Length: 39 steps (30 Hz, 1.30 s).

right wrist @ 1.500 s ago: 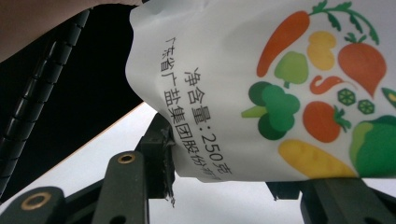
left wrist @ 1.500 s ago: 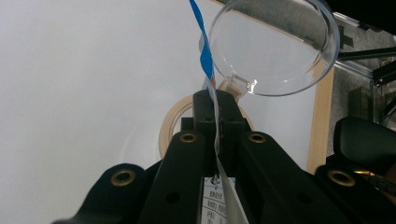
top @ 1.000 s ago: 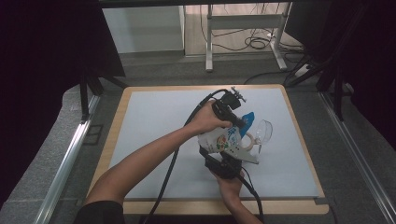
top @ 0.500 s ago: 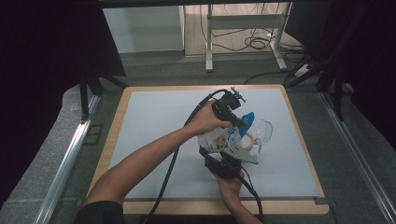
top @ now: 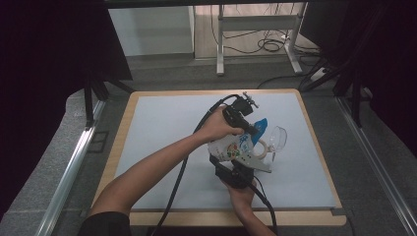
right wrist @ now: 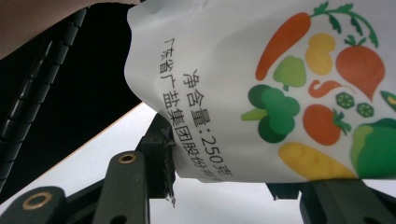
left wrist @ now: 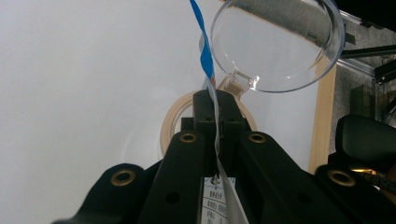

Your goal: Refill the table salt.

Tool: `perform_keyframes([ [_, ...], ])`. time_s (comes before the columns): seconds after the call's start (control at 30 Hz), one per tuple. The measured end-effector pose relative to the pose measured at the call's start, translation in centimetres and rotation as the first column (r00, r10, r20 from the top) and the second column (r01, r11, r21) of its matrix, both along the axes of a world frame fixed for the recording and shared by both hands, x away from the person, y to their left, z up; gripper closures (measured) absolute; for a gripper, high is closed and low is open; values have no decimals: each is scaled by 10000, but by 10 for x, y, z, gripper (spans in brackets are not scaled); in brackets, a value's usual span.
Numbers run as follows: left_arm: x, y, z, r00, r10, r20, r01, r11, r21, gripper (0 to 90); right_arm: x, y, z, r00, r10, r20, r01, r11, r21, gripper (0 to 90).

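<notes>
Reaching across from the left, the left hand-held gripper (top: 255, 129) pinched the pouch (top: 235, 147) top while the right hand-held gripper (top: 235, 169) clamped its base above the tabletop (top: 162, 123).

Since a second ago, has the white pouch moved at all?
No. In the high view the white pouch sits at the same spot beside the clear bowl on the table.

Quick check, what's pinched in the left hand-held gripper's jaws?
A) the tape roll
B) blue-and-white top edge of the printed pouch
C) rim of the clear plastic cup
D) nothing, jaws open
B: the left gripper view shows the left hand-held gripper shut on the pouch edge, with the clear cup and tape roll beyond.
</notes>
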State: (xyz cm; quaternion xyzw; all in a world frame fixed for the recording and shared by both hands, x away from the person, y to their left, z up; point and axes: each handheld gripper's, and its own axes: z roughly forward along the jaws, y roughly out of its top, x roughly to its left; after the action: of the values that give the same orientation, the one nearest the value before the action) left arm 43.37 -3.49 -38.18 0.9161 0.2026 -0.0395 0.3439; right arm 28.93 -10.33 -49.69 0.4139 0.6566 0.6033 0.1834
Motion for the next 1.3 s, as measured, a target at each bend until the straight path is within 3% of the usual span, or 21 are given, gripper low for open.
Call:
perform_keyframes([
  [0.3,-1,0,1,10000,22,-34,-22,10000,-37,899,0,0,0,10000,-26,33,26,10000,-13,523],
  [0.47,-1,-1,2,10000,-73,20,73,10000,12,898,-1,3,1,9992,-194,357,208,9991,-381,525],
  [1.3,0,-3,2,9999,-96,-88,97,9999,142,898,0,2,4,9998,-174,110,175,9998,-87,525],
])
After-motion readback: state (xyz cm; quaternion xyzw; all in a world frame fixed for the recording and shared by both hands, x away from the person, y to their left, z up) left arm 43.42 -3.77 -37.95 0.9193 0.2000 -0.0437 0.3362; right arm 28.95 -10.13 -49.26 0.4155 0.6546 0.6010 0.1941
